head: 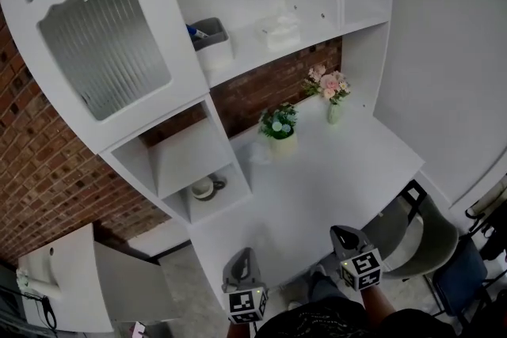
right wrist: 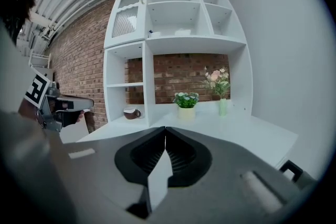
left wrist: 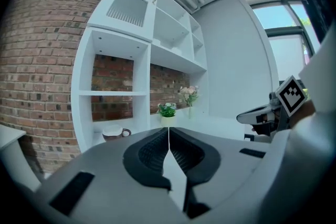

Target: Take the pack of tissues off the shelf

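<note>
Our left fingers (left wrist: 149,152) are shut tight together, w/ nothing between them. Our right fingers (right wrist: 184,153) are shut tight too, and nothing is in them either. Both pairs point at the big white shelf unit (head: 358,59).

The left gripper (head: 245,252) and the right gripper (head: 342,231) are low down, close to us, at the near edge of the white tabletop (head: 341,170). They're side by side but apart. Neither one touches anything on the tabletop.

At the back of the tabletop is a small green plant (head: 279,125) in a pale pot. To its right, near the corner, is a thin vase (head: 333,111) w/ pink flowers. The two are near each other, not touching. Behind them is a red brick wall (head: 269,87).

On the left, in a low box of the shelf unit, is a cup (head: 204,187) w/ a handle. It's well apart from the plant.

The pack of tissues (head: 281,34) is up high, on the long shelf (head: 253,59) above the brick bit. It's white and lies flat, about in the middle of that shelf, well away from both grippers. To its left on the same shelf, apart from it, is a grey box (head: 210,39) w/ sth blue poking out. Left of the box is a white door (head: 103,43) w/ bumpy glass.

A grey chair (head: 412,237) is at the right, just beside the tabletop's edge.
</note>
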`<control>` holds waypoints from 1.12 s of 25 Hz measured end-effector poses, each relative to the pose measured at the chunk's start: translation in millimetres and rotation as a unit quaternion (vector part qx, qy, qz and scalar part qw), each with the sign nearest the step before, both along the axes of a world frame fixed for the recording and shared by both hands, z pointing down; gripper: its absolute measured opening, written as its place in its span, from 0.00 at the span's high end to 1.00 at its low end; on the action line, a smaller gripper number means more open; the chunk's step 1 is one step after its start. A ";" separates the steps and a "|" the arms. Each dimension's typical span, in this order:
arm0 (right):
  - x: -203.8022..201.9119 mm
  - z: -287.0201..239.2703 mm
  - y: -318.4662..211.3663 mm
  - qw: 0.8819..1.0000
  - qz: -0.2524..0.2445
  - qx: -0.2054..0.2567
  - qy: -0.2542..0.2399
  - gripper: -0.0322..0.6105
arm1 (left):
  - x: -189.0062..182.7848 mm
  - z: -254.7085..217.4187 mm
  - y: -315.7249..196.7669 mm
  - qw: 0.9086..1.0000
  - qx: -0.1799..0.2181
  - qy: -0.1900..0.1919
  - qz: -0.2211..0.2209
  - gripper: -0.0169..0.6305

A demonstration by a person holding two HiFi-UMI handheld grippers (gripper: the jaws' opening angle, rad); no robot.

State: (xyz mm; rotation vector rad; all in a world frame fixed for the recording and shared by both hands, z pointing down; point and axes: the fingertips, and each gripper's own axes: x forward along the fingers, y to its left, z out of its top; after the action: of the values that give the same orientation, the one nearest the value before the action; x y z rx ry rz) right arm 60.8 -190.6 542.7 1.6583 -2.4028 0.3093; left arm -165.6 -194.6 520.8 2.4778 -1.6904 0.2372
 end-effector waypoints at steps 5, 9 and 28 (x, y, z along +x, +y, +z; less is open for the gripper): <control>8.6 -4.7 -32.2 1.000 -0.004 0.000 -0.003 0.94 | 3.0 -7.4 -24.4 1.000 -0.006 0.017 -0.018 0.95; 16.1 -6.6 -57.4 1.000 -0.016 0.003 0.007 0.94 | 5.5 -8.7 -42.0 0.999 -0.004 0.024 -0.033 0.95; 46.5 -143.2 -190.9 0.994 -0.002 0.106 -0.026 0.65 | 35.2 -8.6 -83.7 0.999 0.000 0.009 -0.037 0.95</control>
State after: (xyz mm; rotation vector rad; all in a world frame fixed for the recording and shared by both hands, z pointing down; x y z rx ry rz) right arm 107.3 -381.5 399.5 1.7507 -2.5543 0.0997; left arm -130.5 -278.3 512.1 2.4038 -1.7723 0.2063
